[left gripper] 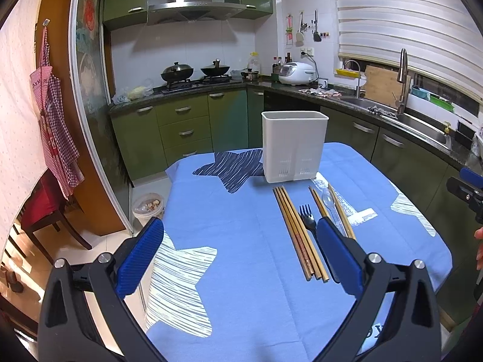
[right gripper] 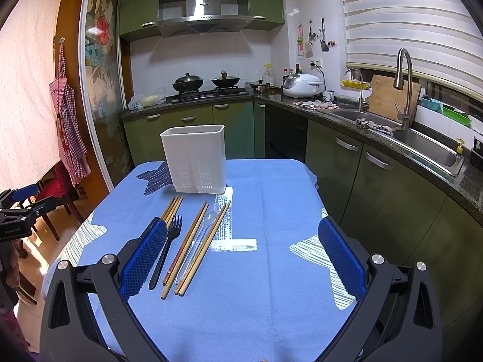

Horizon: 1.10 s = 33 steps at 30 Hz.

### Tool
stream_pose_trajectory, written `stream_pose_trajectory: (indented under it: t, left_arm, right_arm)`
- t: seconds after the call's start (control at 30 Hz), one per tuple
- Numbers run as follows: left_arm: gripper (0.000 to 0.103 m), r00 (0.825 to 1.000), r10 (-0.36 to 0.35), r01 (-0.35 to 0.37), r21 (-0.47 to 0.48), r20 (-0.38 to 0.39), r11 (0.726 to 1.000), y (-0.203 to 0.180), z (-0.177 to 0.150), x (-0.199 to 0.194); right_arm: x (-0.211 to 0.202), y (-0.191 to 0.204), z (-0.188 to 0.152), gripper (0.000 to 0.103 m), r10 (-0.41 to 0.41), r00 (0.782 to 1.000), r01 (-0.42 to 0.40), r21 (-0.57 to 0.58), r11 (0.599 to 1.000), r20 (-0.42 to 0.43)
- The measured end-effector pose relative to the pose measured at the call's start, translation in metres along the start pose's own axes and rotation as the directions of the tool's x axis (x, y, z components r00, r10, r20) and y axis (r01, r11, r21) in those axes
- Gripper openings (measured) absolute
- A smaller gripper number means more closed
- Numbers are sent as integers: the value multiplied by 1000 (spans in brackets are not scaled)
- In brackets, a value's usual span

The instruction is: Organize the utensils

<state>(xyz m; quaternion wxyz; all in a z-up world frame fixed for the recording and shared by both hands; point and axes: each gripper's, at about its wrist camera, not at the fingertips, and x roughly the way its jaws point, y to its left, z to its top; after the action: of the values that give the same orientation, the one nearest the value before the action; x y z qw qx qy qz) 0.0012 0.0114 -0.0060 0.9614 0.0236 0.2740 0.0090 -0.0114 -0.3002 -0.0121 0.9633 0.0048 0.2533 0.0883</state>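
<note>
Both wrist cameras hovered close above the blue star-patterned tablecloth, facing the green kitchen cabinets. Both views shared the white plastic utensil holder.

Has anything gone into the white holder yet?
Cannot tell; the holder's inside is hidden, but the fork, spoon and chopsticks all lie on the tablecloth.
</note>
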Motion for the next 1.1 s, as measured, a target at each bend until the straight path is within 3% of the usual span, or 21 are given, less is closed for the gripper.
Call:
stream_pose_trajectory:
  t: [0.9,1.1]
  left_arm:
    - [96,1000,-1,1,-4,-3,1000,2,-1,1]
    - [96,998,-27,26,-27,-53,999,6,0,12]
  right_arm:
    - [0,1,0,99,-3,1000,3,-1,1000,-4]
    - [8,1,3,99,-3,1000,3,-14,1000,-28]
